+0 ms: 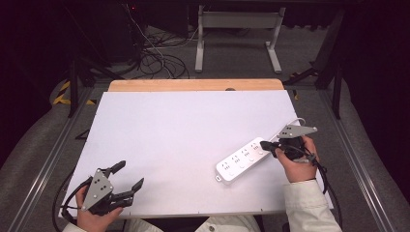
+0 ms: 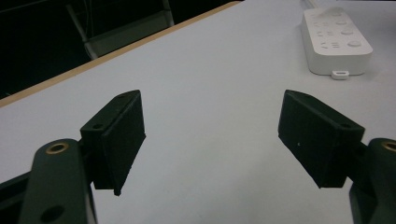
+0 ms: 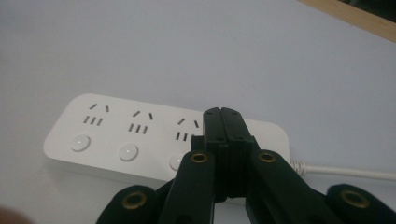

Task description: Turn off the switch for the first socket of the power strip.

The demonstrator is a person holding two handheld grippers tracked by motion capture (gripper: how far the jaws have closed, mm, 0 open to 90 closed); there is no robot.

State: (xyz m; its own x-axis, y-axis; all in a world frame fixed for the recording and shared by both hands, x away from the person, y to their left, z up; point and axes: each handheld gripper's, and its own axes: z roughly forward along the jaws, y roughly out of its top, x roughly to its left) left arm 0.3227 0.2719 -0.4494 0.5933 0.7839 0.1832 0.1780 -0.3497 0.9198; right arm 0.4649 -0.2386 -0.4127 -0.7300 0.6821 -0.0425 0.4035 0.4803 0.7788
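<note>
The right gripper (image 1: 269, 145) is hovering over the power strip (image 1: 241, 160), jaws pressed together, likely to press a button. The left gripper (image 1: 129, 176) is idling on the bench (image 1: 183, 130), jaws spread.

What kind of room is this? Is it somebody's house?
Probably a lab or workshop, not a house: a white work table with a power strip, tangled cables on the floor, and a metal stand behind.

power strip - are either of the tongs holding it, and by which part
Neither holds it. The right tongs are shut on nothing, tips over the power strip near its cord end. The left tongs are open, well away.
</note>
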